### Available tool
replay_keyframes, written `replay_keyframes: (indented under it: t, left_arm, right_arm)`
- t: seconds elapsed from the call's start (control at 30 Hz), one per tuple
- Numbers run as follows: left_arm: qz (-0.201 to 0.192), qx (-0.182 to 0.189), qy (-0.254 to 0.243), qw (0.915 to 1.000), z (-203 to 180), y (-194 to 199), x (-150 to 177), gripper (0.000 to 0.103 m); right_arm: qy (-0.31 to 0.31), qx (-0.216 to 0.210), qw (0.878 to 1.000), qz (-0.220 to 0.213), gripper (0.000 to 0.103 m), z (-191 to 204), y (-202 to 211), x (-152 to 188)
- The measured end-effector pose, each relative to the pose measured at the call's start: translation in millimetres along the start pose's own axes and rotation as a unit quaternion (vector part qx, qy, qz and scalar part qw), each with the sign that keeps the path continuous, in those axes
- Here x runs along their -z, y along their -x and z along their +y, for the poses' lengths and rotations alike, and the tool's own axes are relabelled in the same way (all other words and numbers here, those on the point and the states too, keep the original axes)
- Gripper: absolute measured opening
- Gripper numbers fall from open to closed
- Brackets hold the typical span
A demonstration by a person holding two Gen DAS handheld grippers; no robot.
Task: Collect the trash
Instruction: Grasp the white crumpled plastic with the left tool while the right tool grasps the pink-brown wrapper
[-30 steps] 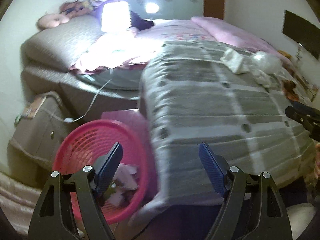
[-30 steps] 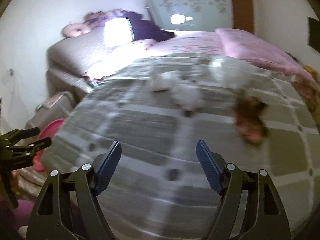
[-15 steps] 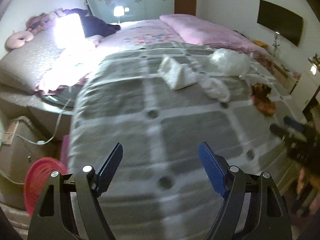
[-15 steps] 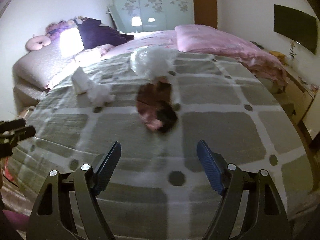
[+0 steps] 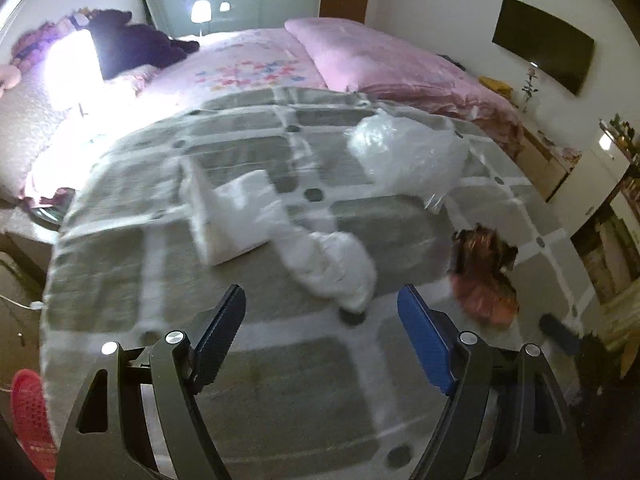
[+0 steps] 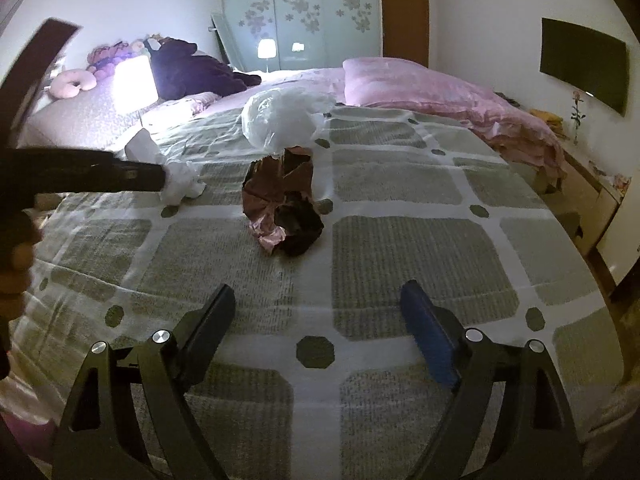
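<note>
- Covering most of both views is a big bed, with a grey and white checked blanket (image 6: 400, 248) spread over its near part.
- Behind the blanket lies a pink quilt (image 6: 432, 84), bunched up toward the right side of the bed.
- At the head of the bed sit a dark purple stuffed toy (image 6: 192, 68) and a very bright lamp (image 6: 134, 80).
- A black TV (image 6: 584, 64) hangs on the right wall.
- Far back on the blanket sits a puffy clear plastic bag (image 6: 280, 120), the biggest piece of trash.
- Left of it, in the left wrist view, lies a white box (image 5: 232, 216), blurry, with its end touching the tissue.
- In the middle of the blanket sits a crumpled brown and pink wrapper (image 6: 282, 204), just in front of the plastic bag.
- A crumpled white tissue (image 5: 332, 264) lies between the box and the wrapper.
- A bit of a red basket (image 5: 30, 420) peeks in at the bottom left of the left wrist view, down off the bed.
- Over the blanket hangs the left gripper (image 5: 320, 344), its jaws wide apart with nothing in them. The tissue is just past its tips.
- Over the near blanket hangs the right gripper (image 6: 320, 340), its jaws opening with nothing between them. The wrapper lies ahead of it, well apart.
</note>
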State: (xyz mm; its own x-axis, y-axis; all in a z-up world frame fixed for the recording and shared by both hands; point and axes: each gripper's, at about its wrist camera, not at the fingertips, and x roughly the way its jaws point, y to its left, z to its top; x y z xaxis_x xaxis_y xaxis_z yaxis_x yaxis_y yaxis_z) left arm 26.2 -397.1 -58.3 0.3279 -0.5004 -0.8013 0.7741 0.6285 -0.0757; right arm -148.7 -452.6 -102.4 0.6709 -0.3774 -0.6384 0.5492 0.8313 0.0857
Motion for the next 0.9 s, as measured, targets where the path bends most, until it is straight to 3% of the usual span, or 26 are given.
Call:
replay_keyframes:
  t: [0.27, 0.3, 0.37, 0.47, 0.9]
  left_arm:
    - [0.008, -0.024, 0.003, 0.9997, -5, -31, -11, 0.074]
    - [0.000, -0.024, 0.007, 0.9997, -4, -32, -11, 0.071]
    - [-0.006, -0.027, 0.006, 0.9996, -1, -30, -11, 0.051]
    - [-0.006, -0.020, -0.001, 0.9998, 1, -27, -10, 0.037]
    - [-0.023, -0.029, -0.035, 0.9987, 8, 5, 36, 0.035]
  right_arm:
    - [0.000, -0.001, 1.000, -0.006, 0.083, 1, 2, 2]
    - [0.000, -0.001, 1.000, -0.007, 0.083, 1, 2, 2]
    - [0.001, -0.001, 1.000, -0.007, 0.083, 1, 3, 2]
    - [0.001, 0.001, 1.000, -0.008, 0.083, 2, 4, 2]
    - [-0.011, -0.006, 1.000, 0.004, 0.084, 1, 0, -4]
